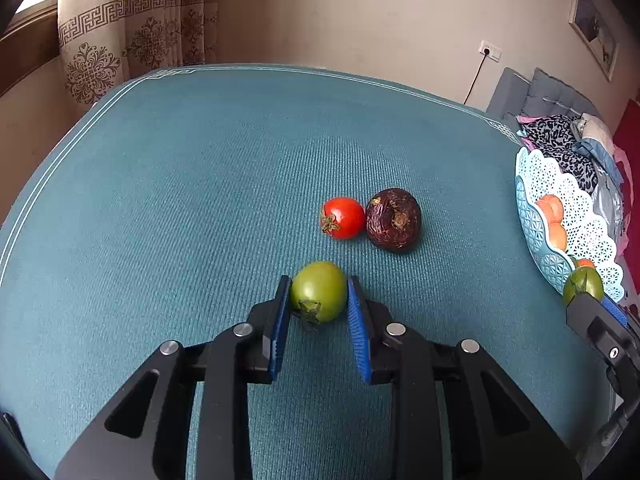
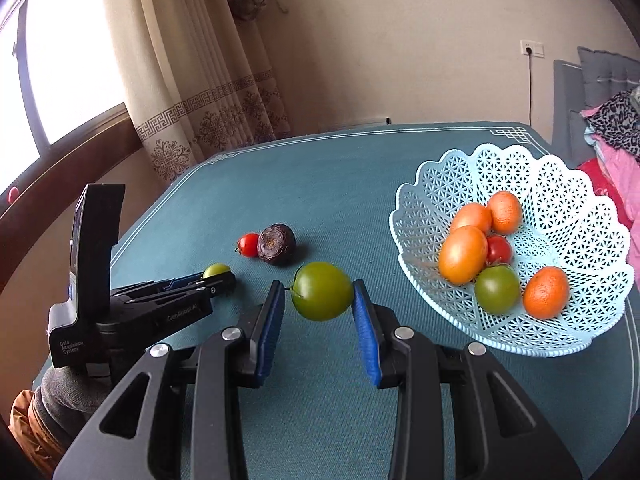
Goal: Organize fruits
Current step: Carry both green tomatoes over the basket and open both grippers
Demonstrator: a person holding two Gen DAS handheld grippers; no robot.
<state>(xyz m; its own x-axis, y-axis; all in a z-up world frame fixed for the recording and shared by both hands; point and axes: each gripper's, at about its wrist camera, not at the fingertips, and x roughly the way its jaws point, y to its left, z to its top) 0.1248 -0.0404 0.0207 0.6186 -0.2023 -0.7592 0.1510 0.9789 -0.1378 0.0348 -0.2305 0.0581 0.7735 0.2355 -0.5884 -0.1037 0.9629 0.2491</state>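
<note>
On the teal tablecloth (image 1: 180,200), my left gripper (image 1: 318,285) is shut on a small green tomato (image 1: 319,296), with both blue pads against its sides; the tomato sits at cloth level. Just beyond it lie a red tomato (image 1: 344,218) and a wrinkled dark purple fruit (image 1: 394,219), touching each other. My right gripper (image 2: 318,286) is shut on a larger green tomato (image 2: 322,291), left of the light blue lattice basket (image 2: 420,208). The basket holds several orange fruits, a red tomato and a green one. The left gripper (image 2: 218,276) shows at the left of the right wrist view.
The basket (image 1: 532,184) stands at the table's right edge, with a heap of clothes (image 1: 568,140) on a grey sofa behind it. A patterned curtain (image 2: 208,120) and a window lie past the far left corner. A person's sleeve (image 2: 56,400) is at the lower left.
</note>
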